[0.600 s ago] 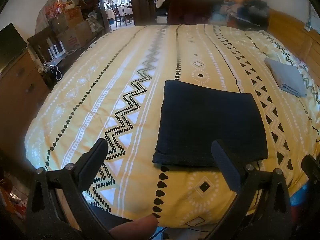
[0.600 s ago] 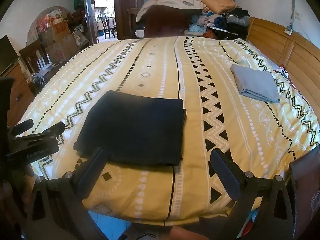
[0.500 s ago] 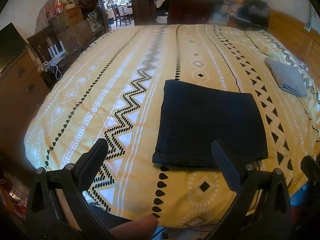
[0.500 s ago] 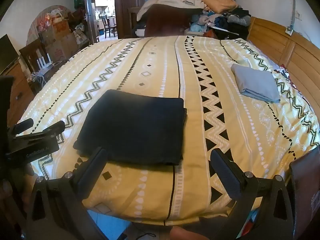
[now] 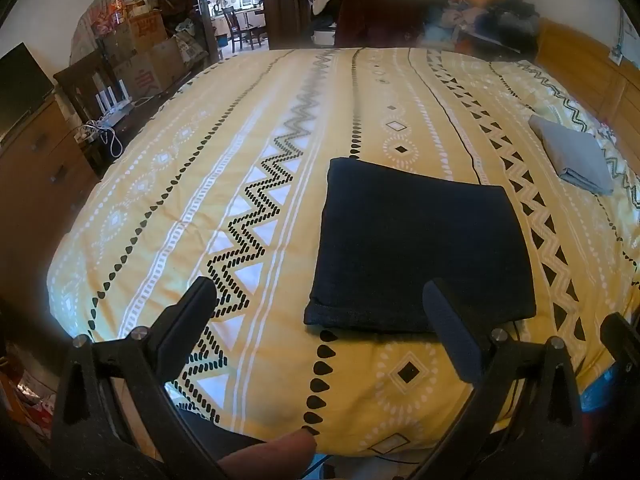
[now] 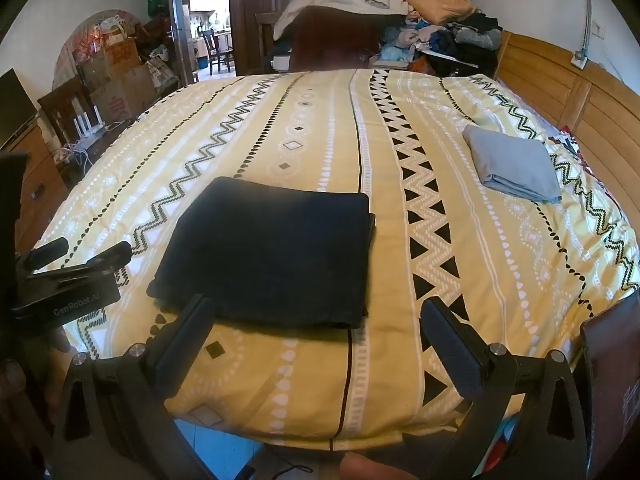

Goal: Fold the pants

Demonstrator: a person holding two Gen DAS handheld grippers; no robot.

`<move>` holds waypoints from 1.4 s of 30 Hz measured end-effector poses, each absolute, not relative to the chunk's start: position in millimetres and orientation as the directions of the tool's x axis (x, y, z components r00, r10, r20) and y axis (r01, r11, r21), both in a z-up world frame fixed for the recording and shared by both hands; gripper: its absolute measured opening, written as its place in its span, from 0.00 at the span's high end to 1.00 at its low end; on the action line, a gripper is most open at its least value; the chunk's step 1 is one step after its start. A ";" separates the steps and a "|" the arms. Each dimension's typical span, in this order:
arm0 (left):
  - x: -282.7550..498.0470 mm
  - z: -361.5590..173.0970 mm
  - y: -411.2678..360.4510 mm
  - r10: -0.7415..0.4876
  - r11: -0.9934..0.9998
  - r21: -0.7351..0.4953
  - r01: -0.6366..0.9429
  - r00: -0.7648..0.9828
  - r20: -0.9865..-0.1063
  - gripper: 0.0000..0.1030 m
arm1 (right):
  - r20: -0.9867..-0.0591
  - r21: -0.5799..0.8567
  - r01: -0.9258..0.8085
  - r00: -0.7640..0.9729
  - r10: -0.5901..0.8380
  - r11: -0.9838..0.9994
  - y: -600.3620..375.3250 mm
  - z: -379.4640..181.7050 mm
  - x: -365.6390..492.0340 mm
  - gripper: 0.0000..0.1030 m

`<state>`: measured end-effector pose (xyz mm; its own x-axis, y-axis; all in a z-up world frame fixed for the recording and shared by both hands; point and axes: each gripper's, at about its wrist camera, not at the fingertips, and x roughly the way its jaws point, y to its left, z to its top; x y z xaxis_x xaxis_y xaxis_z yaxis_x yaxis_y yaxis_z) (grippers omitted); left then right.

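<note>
Left gripper (image 5: 316, 320): my fingers (image 5: 188, 320) spread wide, nothing between them, held above the near edge of the bed (image 5: 240, 160). Right gripper (image 6: 316, 328): fingers (image 6: 448, 340) equally wide apart, also empty, over the same near edge.

Pants (image 5: 416, 248): dark navy, folded into a flat, squarish packet, lying on the yellow patterned bedspread close to the near edge. In the left view the packet's near hem sits just past my right-hand fingertip; in the right view the pants (image 6: 272, 252) lie ahead and left, the near edge just beyond my left-hand fingertip. Neither gripper touches the cloth.

The left gripper's body (image 6: 68, 280) shows at the left edge of the right view, beside the pants.

Further out: a folded grey garment (image 6: 512, 168) lies well apart to the right, near the wooden headboard (image 6: 560, 92). Heaped clothes (image 6: 400, 12) beyond the far side of the bed. Cardboard boxes (image 5: 140, 56) at far left.
</note>
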<state>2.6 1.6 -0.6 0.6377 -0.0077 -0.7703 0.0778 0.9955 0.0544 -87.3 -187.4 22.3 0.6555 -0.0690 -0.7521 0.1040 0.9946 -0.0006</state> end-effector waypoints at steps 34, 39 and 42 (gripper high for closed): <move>2.4 -10.0 3.1 -0.001 0.996 0.055 0.069 0.632 -0.775 0.00 | -0.762 0.003 0.101 0.645 -0.063 0.995 -186.7 13.4 -83.8 0.00; 2.8 -11.3 3.9 0.000 0.996 0.055 0.068 0.631 -0.776 0.00 | -0.762 0.003 0.100 0.645 -0.063 0.995 -186.4 12.7 -83.9 0.00; 2.8 -11.4 4.1 0.000 0.996 0.056 0.069 0.631 -0.776 0.00 | -0.762 0.004 0.100 0.644 -0.062 0.995 -186.6 12.7 -83.7 0.00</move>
<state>2.8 4.1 -11.4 0.6311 0.0001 -0.7757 0.0688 0.9960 0.0562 -83.7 -186.6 12.7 0.6445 -0.0617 -0.7621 0.0998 0.9950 0.0039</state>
